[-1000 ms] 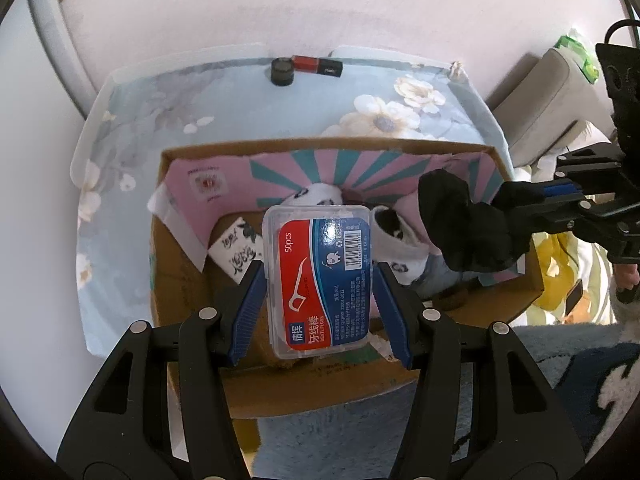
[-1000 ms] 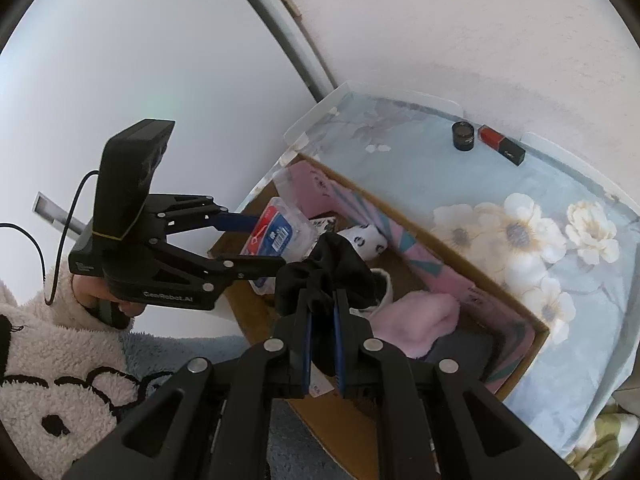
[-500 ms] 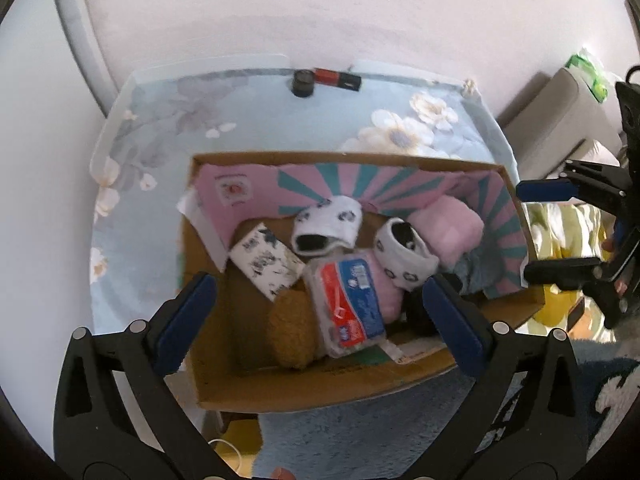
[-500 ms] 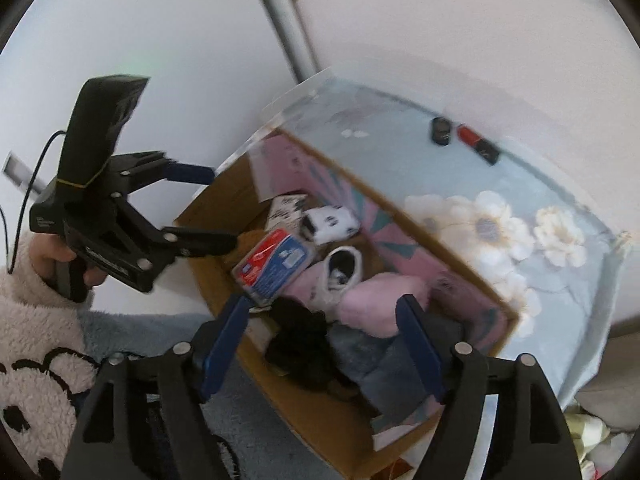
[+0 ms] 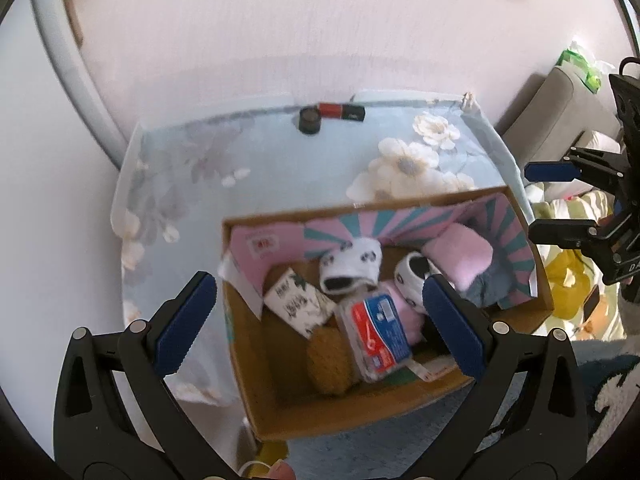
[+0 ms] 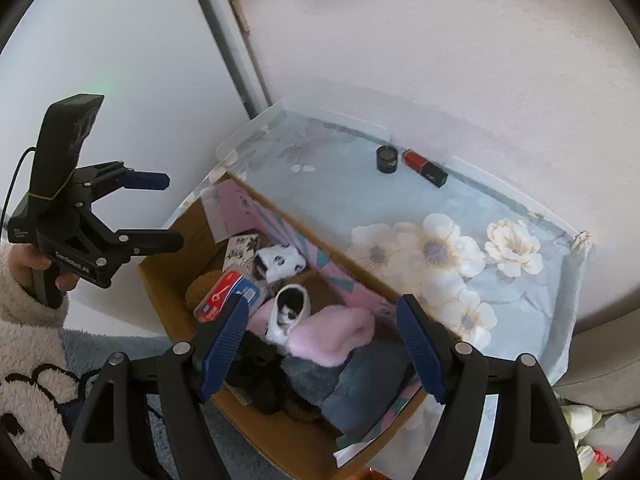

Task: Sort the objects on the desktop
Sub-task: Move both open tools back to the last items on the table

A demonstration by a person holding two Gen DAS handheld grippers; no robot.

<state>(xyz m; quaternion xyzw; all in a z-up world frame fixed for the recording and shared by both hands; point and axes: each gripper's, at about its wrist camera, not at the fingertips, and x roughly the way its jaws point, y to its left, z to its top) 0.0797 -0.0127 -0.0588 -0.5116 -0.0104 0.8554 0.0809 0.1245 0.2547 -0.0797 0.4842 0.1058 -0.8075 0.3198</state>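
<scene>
Since a second ago you've let go of both things: the clear plastic floss-pick box with the red and blue label [image 5: 376, 334] that sat between your left pads now lies in the open brown cardboard box with the pink and teal striped lining [image 5: 256, 384], and the black sock [image 6: 256, 380] your right jaws pinched now lies at the box's near edge.

Going big to small: the table under the pale blue flowered cloth [image 5: 280, 168] carries the cardboard box at its near edge. Inside, a grey folded cloth [image 6: 360, 384] and a fluffy pink bundle [image 6: 336, 336] fill the right end, with two white socks with black panda faces [image 5: 352, 266] beside them, a tan knitted round piece [image 5: 328, 364] touching the floss box, and a small white packet with black print [image 5: 298, 306] near the left wall.

Your left gripper [image 5: 320, 336] hangs over the box with its jaws spread as wide as they go after just opening, nothing between them. Your right gripper [image 6: 322, 346] has its jaws well apart too after just opening, empty, above the pink bundle.

Back by the wall sit a little black round jar [image 5: 310, 119] and a red and black flat stick [image 5: 342, 111], just beside each other.
</scene>
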